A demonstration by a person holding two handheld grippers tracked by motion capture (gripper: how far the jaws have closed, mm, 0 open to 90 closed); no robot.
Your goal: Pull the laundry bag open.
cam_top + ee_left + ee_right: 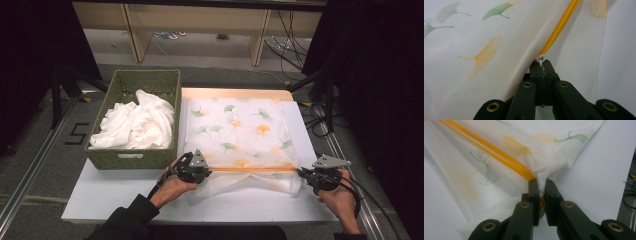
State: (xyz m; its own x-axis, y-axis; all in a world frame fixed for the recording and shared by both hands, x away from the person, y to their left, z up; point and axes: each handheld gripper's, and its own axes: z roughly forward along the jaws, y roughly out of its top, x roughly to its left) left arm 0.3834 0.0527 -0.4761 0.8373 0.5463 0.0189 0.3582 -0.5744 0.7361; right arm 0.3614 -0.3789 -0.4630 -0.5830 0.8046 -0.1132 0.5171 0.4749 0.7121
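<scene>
A sheer white cloth [237, 131] printed with green and orange ginkgo leaves lies spread on the white table [115, 192]; its orange hem [250, 169] runs taut between my two grippers. My left gripper [202, 172] is shut on the hem's left corner, and in the left gripper view the black jaws [543, 71] pinch the cloth [486, 50] where the orange hem [559, 30] ends. My right gripper [304, 175] is shut on the right corner. In the right gripper view the cloth [486, 170] bunches between the fingertips [533, 187], beside the hem [499, 155].
A green woven basket [132, 157] holding crumpled white fabric [135, 122] stands at the left of the table, touching the cloth's left side. Black cables [320, 117] lie on the floor to the right. Wooden legs [135, 32] rise beyond the table's far edge.
</scene>
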